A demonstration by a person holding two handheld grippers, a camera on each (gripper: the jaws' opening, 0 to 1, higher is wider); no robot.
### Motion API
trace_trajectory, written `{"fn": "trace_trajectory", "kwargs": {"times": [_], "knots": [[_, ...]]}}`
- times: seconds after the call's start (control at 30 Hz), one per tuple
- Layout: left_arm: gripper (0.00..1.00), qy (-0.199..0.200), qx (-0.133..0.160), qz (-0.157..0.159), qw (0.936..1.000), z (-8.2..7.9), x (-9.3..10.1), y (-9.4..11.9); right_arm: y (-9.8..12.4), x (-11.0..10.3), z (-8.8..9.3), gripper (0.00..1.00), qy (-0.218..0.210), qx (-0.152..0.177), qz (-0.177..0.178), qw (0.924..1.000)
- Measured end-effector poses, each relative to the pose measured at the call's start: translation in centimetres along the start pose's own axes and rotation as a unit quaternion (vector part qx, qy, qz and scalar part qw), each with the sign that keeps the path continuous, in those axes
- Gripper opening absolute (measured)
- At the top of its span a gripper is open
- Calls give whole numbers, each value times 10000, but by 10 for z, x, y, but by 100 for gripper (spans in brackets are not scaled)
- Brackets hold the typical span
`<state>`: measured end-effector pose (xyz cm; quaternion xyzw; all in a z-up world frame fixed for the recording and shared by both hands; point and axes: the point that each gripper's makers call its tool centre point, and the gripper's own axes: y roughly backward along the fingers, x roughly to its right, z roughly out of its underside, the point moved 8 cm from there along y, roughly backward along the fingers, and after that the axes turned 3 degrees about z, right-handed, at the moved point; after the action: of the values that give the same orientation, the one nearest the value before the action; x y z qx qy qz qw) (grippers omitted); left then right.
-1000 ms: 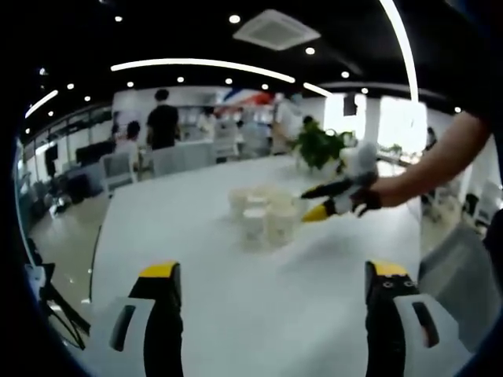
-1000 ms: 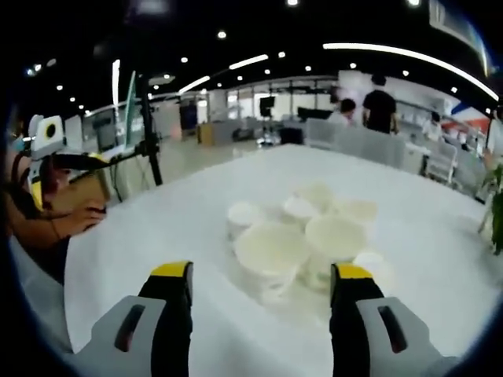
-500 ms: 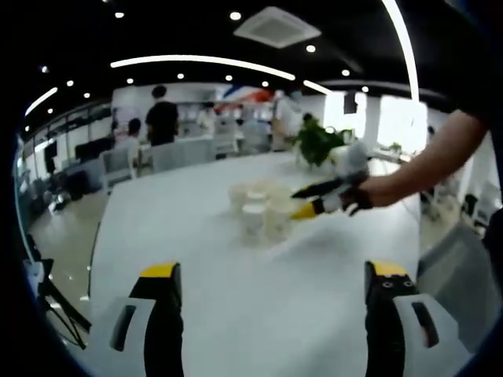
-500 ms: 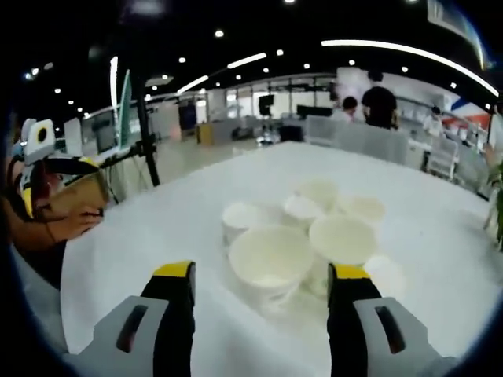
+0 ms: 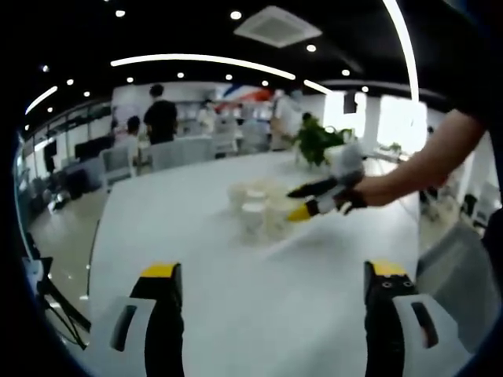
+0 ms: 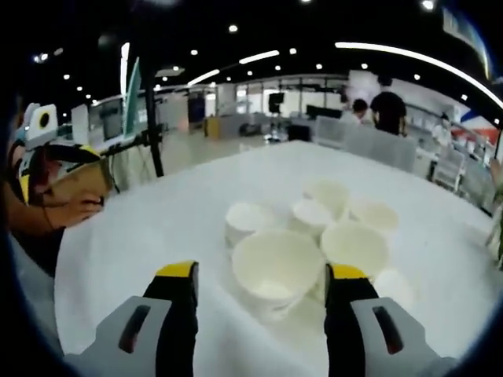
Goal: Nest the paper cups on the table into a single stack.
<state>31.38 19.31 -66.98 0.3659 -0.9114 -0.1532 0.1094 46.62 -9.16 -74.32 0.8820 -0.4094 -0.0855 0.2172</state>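
the right gripper (image 6: 259,275) closes in on a cluster of paper cups (image 6: 314,228) near the middle of the white worktop (image 6: 141,243), its jaws spread wide with the nearest cup (image 6: 277,267) sitting between the yellow tips, not yet pinched. to take it cleanly, the jaws likely need to settle lower around the cup wall and squeeze lightly, since thin paper may buckle, and the neighbours stand close enough to be knocked. the left gripper (image 5: 267,314) hangs back over bare worktop, jaws wide apart and holding nothing, well apart from the cups. from the left gripper view the cups (image 5: 255,208) are small and washed out; their count is uncertain, and the right gripper (image 5: 302,203) covers some of them. whether any cups are already nested cannot be told.
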Motion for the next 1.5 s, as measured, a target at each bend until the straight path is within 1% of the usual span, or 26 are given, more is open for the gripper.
{"fn": "trace_trajectory", "kwargs": {"times": [0.3, 0.37, 0.6, 0.7, 0.87, 0.97, 1.2, 1.37, 1.5], "knots": [[95, 54, -31, -25, 10000, 3, 5, 4, -3, -4, -1, 59, 80, -17, -45, 10000], [95, 43, 14, -30, 10000, 2, 6, 5, -3, -5, -1, 58, 95, -27, -58, 9999], [95, 39, 16, -14, 10000, 2, 7, 5, -5, -1, -2, 53, 148, -55, -33, 9999], [95, 40, 0, -5, 10000, 3, 7, 7, -7, 1, -1, 51, 66, -67, -17, 10000], [95, 79, -13, -6, 10000, 4, 7, 9, -8, 2, 0, 46, 68, -72, -9, 10000], [94, 68, -42, -20, 10000, 5, 5, 11, -7, 2, -1, 46, -4, -32, 3, 10000], [93, 125, -52, -25, 9999, 5, 7, 11, -6, 1, -1, 45, 64, -51, -19, 10000], [92, 175, -50, 24, 9998, 6, 9, 9, -1, 0, 0, 44, 61, -47, -28, 10000], [92, 127, -20, 46, 9999, 4, 11, 10, 4, -1, 2, 44, 55, -46, -20, 10000]]}}
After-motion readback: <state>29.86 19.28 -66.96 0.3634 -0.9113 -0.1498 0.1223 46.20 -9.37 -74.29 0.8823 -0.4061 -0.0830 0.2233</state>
